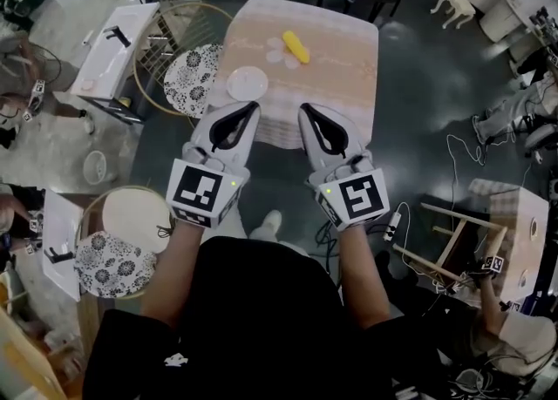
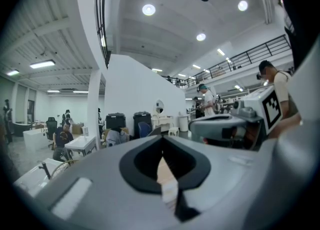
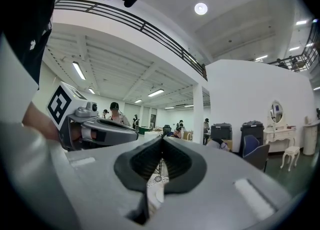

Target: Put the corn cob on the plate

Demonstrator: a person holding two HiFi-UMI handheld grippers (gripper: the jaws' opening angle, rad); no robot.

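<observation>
1. Left tongs [image 1: 254, 106] and right tongs [image 1: 303, 109]: tips closed together, empty.
2. Corn cob [image 1: 296, 47] lies on the counter [image 1: 349, 50] beyond the right tongs, seemingly on pale discs [image 1: 277, 56].
3. Plate [image 1: 248, 84] sits just ahead of the left tongs.

On my feed I count one corn cob [image 1: 296, 47], one white plate [image 1: 247, 84], one cloth-covered table [image 1: 349, 84]. Grippers, two: left gripper [image 1: 255, 106], right gripper [image 1: 302, 109]. Floral round cushions, two: one cushion [image 1: 193, 69] beside the table, the other cushion [image 1: 114, 263] lower left.

Glossy plate [image 1: 247, 83], tablecloth [image 1: 340, 50] — matt woven cloth
</observation>
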